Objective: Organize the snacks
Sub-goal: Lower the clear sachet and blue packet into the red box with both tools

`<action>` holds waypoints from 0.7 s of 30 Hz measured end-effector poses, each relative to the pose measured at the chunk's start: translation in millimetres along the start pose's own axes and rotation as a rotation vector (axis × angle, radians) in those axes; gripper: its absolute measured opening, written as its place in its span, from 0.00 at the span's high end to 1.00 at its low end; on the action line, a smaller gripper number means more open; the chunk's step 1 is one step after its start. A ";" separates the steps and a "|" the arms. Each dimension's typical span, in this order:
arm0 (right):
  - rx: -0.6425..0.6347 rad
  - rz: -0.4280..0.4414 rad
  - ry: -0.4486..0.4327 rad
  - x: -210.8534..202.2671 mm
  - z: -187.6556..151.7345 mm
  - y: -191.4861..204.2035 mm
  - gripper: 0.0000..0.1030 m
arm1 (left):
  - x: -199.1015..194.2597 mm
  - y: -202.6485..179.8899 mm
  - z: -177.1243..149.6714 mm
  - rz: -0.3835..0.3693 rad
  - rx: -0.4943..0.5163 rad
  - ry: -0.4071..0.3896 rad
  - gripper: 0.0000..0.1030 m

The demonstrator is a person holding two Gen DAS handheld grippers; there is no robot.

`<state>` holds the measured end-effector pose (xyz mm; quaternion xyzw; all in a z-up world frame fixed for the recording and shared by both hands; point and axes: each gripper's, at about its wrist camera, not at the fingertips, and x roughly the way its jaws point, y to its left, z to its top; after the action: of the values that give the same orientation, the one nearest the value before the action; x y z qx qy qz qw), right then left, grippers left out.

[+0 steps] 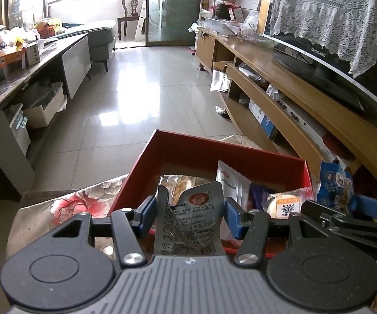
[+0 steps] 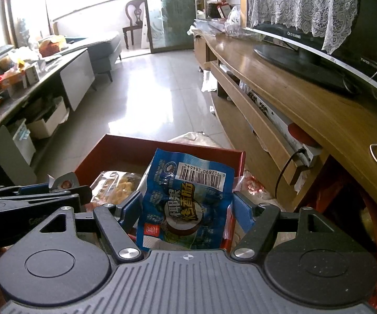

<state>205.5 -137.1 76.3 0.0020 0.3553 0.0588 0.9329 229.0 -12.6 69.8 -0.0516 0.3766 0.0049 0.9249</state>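
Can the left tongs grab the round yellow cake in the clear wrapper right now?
Probably not yet. The left tongs are already shut on a grey snack packet, so they're full. The round cake lies close by in the red box, otherwise unblocked.

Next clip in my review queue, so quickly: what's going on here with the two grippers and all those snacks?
A person is sorting snacks with a handheld gripper in each hand. The left gripper is shut on a silver snack packet, and the right gripper is shut on a blue snack packet. Both are held side by side over an open red box that already holds several wrapped snacks. Neither packet has been let go yet.
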 end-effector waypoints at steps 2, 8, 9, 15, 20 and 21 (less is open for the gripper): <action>-0.001 -0.002 0.003 3.8 2.3 -0.8 0.24 | 3.8 0.4 2.5 0.003 -0.002 0.001 0.44; 0.002 -0.009 0.017 16.9 8.1 -5.6 0.24 | 18.3 -2.5 10.0 0.012 -0.016 0.007 0.44; 0.003 -0.012 0.020 19.9 9.0 -6.6 0.24 | 20.9 -3.4 11.0 0.012 -0.016 0.009 0.44; 0.007 -0.024 0.040 34.5 13.1 -13.5 0.24 | 35.8 -9.0 15.9 0.018 -0.018 0.020 0.44; 0.007 -0.025 0.048 44.4 16.0 -16.9 0.24 | 44.6 -11.7 18.3 0.024 -0.016 0.025 0.44; 0.007 -0.025 0.049 46.1 16.7 -16.7 0.24 | 46.2 -12.0 18.5 0.026 -0.015 0.027 0.44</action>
<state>252.5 -147.9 57.5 -0.0003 0.3783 0.0461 0.9245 275.6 -24.0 51.9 -0.0535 0.3896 0.0190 0.9192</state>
